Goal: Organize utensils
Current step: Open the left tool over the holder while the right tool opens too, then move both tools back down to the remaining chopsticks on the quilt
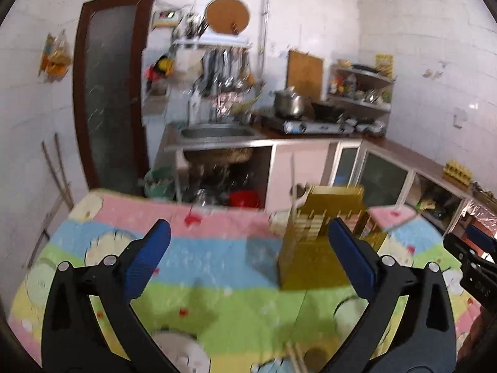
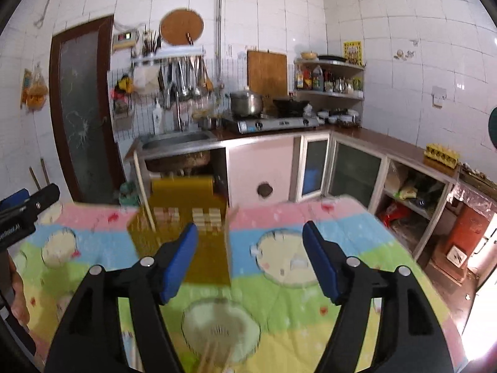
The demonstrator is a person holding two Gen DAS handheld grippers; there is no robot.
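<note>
Pastel cartoon-print cloth (image 1: pixel 217 261) covers counter. Yellow slotted utensil holder (image 1: pixel 313 248) stands on it, centre-right in left wrist view, centre-left in right wrist view; one pale stick (image 1: pixel 292 186) upright in it. Chopsticks (image 2: pixel 209 357) lie at bottom edge, blurred. Left gripper (image 1: pixel 248 255) fingers spread, nothing betw. them; right gripper (image 2: pixel 250 261) fingers likewise released.

A cartoon-print cloth (image 2: pixel 310 227) carries the yellow utensil holder (image 2: pixel 186 217) and chopsticks (image 2: pixel 208 357).

Black forked arms on each hand-held gripper (image 1: pixel 248 251), blue ribbed pads (image 1: pixel 149 255), silver round pivot screws, white lettering at three o'clock.
</note>
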